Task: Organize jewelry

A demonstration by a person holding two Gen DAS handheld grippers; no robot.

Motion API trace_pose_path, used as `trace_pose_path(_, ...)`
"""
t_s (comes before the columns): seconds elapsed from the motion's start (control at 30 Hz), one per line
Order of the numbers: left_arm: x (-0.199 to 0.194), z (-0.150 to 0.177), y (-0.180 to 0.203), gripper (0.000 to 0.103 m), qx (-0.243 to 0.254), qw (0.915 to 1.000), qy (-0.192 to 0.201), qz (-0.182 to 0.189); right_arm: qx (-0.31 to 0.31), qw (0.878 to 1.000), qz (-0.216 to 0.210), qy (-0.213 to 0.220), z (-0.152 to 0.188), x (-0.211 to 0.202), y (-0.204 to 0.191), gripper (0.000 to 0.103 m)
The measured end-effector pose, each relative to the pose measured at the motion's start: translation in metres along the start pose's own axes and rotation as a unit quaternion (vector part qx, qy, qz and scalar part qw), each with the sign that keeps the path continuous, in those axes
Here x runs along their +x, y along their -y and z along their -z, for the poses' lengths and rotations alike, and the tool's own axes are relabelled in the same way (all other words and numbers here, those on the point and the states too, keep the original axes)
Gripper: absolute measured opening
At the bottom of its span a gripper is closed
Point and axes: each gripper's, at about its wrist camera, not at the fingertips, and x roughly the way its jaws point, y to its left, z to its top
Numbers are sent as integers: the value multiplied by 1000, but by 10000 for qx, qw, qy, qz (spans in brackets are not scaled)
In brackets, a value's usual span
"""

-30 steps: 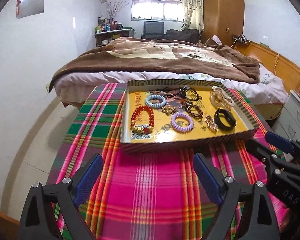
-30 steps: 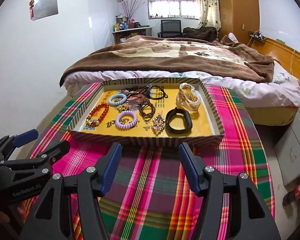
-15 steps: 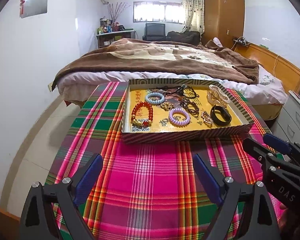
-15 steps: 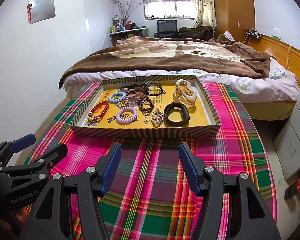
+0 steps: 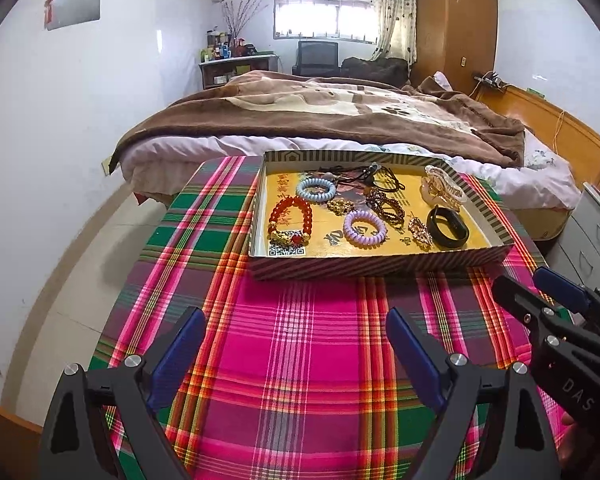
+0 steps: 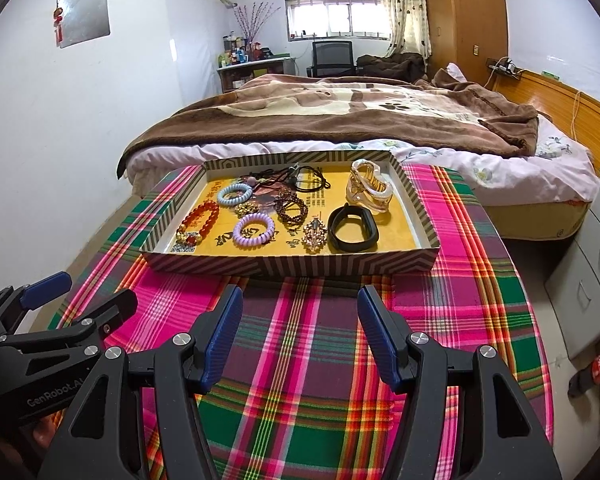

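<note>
A striped cardboard tray (image 5: 380,266) (image 6: 292,266) with a yellow floor sits on the plaid tablecloth. In it lie a red bead bracelet (image 5: 290,220) (image 6: 198,222), a light blue coil band (image 5: 315,189) (image 6: 233,194), a purple coil band (image 5: 365,228) (image 6: 254,230), a black band (image 5: 448,227) (image 6: 353,227), a clear hair claw (image 5: 440,190) (image 6: 370,188), brown bead bracelets (image 6: 290,206) and black cords (image 6: 296,178). My left gripper (image 5: 296,354) (image 6: 80,296) is open and empty in front of the tray. My right gripper (image 6: 300,330) (image 5: 536,284) is open and empty beside it.
The plaid tablecloth (image 5: 300,360) covers a round table. A bed with a brown blanket (image 5: 320,120) stands behind the tray. A grey drawer unit (image 6: 580,280) is at the right. A white wall (image 5: 40,160) is at the left.
Both grippers have drawn back from the tray and risen a little, so the tray looks smaller and farther. Both stay open.
</note>
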Motion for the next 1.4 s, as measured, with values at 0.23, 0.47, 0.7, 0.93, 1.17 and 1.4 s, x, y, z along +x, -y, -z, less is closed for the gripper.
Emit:
trace_pose_path(0.23,-3,-1,-1,92,-50,10000,11,10,11,10000,-2,2,2,-3,-1,60)
trace_pose_path(0.47,-3,-1,1,92,-40,9999,25,-135,33,10000,16,6,3,-4,0,60)
trace_pose_path(0.7,-2,0,-1,92,-83,9998,22,-152,43,10000,12,-6,2,-4,1,60)
trace_pose_path(0.93,-1,0,0,92,-53,9998,-20,-178,40,10000,13,-10,2,-4,2,60)
trace_pose_path(1.17,0,1,0,92,-62,9998,-34,-192,41,10000,13,-13,3,-4,2,60)
trace_pose_path(1.4,0,1,1,92,-54,9998,-26,-167,43,10000,12,-10,3,-4,2,60)
